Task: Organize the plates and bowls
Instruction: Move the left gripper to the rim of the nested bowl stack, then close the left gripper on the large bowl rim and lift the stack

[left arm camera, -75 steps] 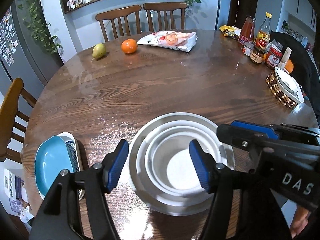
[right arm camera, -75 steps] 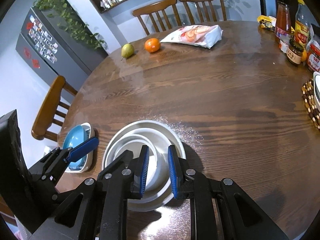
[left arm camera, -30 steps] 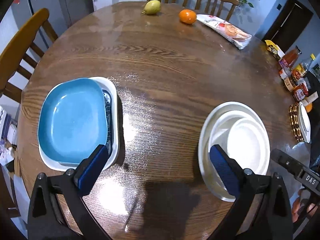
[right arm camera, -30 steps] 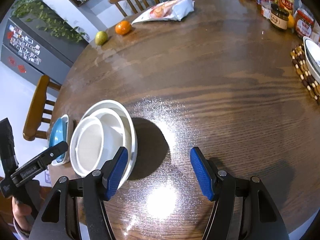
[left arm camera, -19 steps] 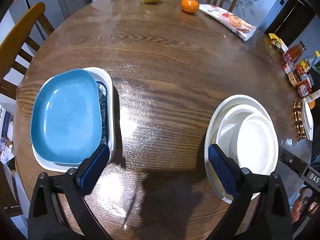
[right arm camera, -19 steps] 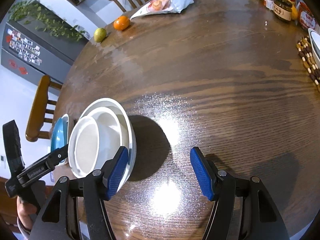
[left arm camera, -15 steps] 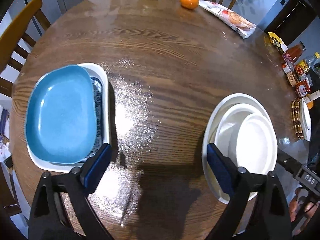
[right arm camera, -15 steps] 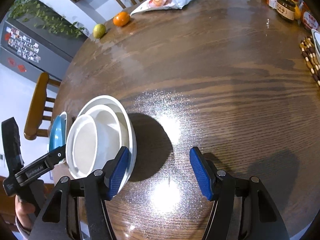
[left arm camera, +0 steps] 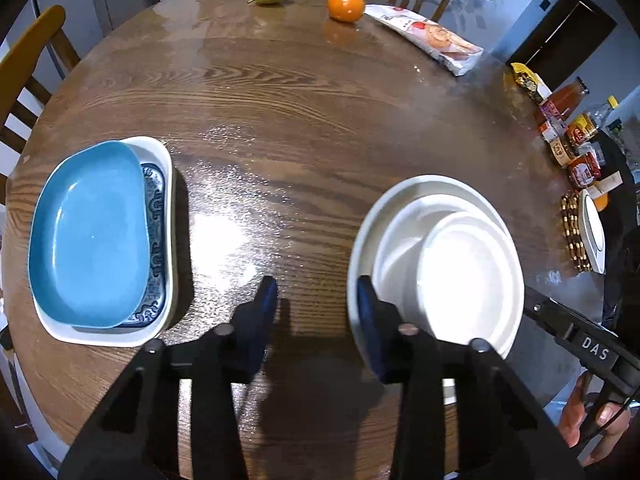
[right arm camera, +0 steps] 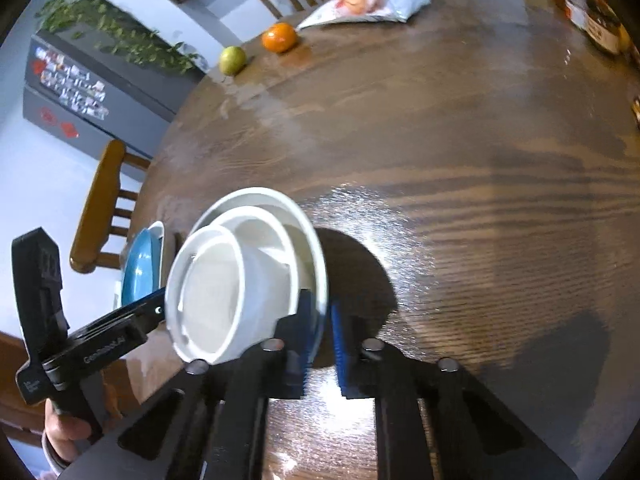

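A: Left view: blue plate [left arm camera: 90, 236] sits in the white dish [left arm camera: 160, 160] at the table [left arm camera: 300, 120] edge, well apart from the nested bowls [left arm camera: 436, 256]. Left tool [left arm camera: 316, 312] has just been closing, part open over bare wood.

B: Right view barely shows the plate. Right tool [right arm camera: 322, 334], earlier wide, has closed; its pads [right arm camera: 340, 344] look pinched on the outer bowl's rim.

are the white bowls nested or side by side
Nested: the smallest white bowl sits inside a middle one, inside the largest bowl.
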The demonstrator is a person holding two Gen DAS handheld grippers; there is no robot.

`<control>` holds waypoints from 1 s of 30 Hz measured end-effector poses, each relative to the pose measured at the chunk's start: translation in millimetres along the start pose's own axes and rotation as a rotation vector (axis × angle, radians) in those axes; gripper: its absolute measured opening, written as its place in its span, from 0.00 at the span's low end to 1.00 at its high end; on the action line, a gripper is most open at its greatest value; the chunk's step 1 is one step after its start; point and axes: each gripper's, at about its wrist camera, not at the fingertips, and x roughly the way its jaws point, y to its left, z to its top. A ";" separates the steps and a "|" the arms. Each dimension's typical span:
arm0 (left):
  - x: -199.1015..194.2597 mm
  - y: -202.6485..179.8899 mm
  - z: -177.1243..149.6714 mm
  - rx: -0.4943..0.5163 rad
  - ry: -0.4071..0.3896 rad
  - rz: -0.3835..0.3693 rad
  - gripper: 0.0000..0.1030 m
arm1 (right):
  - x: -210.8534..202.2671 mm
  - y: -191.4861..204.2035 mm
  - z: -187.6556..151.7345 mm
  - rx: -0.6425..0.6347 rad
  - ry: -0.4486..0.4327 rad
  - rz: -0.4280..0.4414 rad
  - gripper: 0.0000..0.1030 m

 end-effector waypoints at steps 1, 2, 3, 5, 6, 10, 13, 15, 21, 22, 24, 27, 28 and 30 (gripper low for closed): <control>0.3 -1.3 0.4 0.001 -0.004 0.001 0.29 | 0.1 1.7 -0.2 -0.005 -0.005 -0.009 0.10; 0.5 -2.9 0.2 0.003 -0.011 0.001 0.25 | 0.4 1.8 -0.1 -0.001 -0.006 -0.009 0.10; 1.1 -5.3 1.1 0.004 -0.015 -0.005 0.17 | 0.7 1.6 1.0 0.003 -0.005 -0.007 0.10; 1.4 -10.1 0.9 0.006 -0.023 -0.018 0.04 | 1.7 3.5 1.3 0.004 -0.004 -0.010 0.10; 1.9 -14.1 0.7 0.017 -0.028 -0.011 0.01 | 1.8 5.9 1.4 -0.002 -0.007 -0.016 0.10; 3.5 -14.1 0.7 0.010 -0.043 0.011 0.01 | 1.0 13.4 2.0 -0.029 -0.022 -0.042 0.10; 1.4 -11.4 -0.9 0.005 -0.055 0.022 0.01 | 0.2 16.4 1.1 -0.038 -0.022 -0.037 0.10; -2.7 -10.8 -2.2 0.009 -0.073 0.033 0.01 | -0.1 20.9 1.0 -0.051 -0.026 -0.040 0.10; -23.7 -2.5 -3.5 0.007 -0.144 0.059 0.01 | -7.6 39.1 4.4 -0.087 -0.052 -0.025 0.10; -26.1 -0.7 -3.6 0.005 -0.153 0.063 0.01 | -8.6 43.1 5.2 -0.095 -0.056 -0.021 0.10; -34.1 4.4 -2.6 -0.002 -0.183 0.074 0.01 | -9.6 52.5 6.8 -0.111 -0.062 -0.007 0.10; -44.5 13.4 -1.8 -0.018 -0.215 0.094 0.02 | -9.7 68.4 7.7 -0.140 -0.069 0.009 0.10; -47.6 17.2 -1.7 -0.026 -0.224 0.098 0.02 | -9.4 73.8 8.2 -0.149 -0.071 0.013 0.10; -54.1 26.1 -2.1 -0.042 -0.242 0.109 0.02 | -8.2 83.7 9.0 -0.168 -0.072 0.021 0.10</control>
